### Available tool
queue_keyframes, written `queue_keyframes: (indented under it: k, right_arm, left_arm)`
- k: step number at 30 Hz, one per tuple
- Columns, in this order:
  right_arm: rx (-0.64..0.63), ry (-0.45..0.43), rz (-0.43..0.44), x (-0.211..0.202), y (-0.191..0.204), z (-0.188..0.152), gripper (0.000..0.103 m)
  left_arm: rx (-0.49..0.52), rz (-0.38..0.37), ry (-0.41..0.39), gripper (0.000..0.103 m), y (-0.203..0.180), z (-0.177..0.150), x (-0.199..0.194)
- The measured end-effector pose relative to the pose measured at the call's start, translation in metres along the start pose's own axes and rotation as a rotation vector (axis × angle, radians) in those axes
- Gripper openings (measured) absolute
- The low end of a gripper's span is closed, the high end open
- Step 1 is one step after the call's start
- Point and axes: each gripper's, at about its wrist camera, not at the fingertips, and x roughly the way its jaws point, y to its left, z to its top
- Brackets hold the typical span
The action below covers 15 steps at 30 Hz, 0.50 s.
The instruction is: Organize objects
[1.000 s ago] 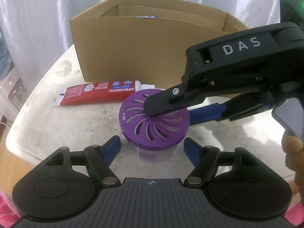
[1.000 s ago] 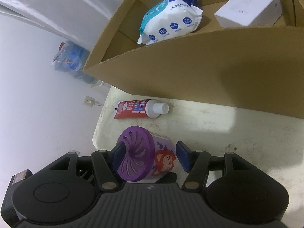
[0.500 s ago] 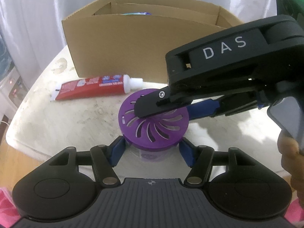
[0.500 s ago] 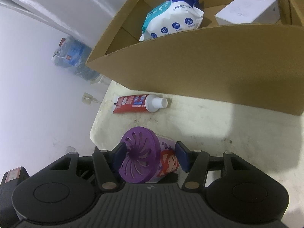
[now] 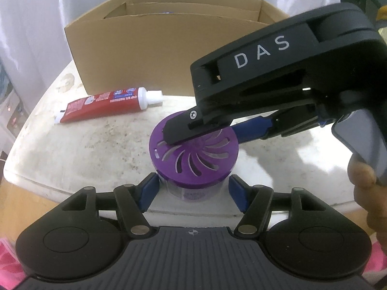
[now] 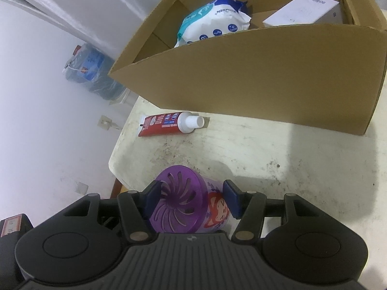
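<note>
a stained pale desk [image 6: 266, 149] stands before white curtains [image 5: 36, 12], with a water jug [image 6: 89, 72] on the floor at 9 o'clock in the right view. the purple-lidded jar [image 5: 193, 154] stands upright near the desk's front edge; its lower body is hidden behind the lid. the toothpaste tube [image 5: 106, 104] lies at 11 o'clock from it. the cardboard box [image 6: 254, 77] holds a wipes pack [image 6: 212, 24] and a white carton [image 6: 302, 9], cut off. the left gripper [image 5: 193, 191] jaws have just opened slightly, flanking the jar. the right gripper [image 6: 191, 198] jaws hold the jar.
</note>
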Motion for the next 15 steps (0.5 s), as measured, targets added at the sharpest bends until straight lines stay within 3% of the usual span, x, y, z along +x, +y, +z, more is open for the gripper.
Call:
queue_keyframes:
  k: [8,15]
  right_arm:
    - [0.003,0.006,0.003,0.000,-0.001,0.001,0.060]
    - [0.001,0.011,0.004,0.001,0.000,0.002,0.061]
  left_arm:
    - [0.024,0.016,-0.014,0.069,-0.008,0.002,0.000]
    - [0.030,0.020,-0.025,0.067,-0.013,0.005,-0.002]
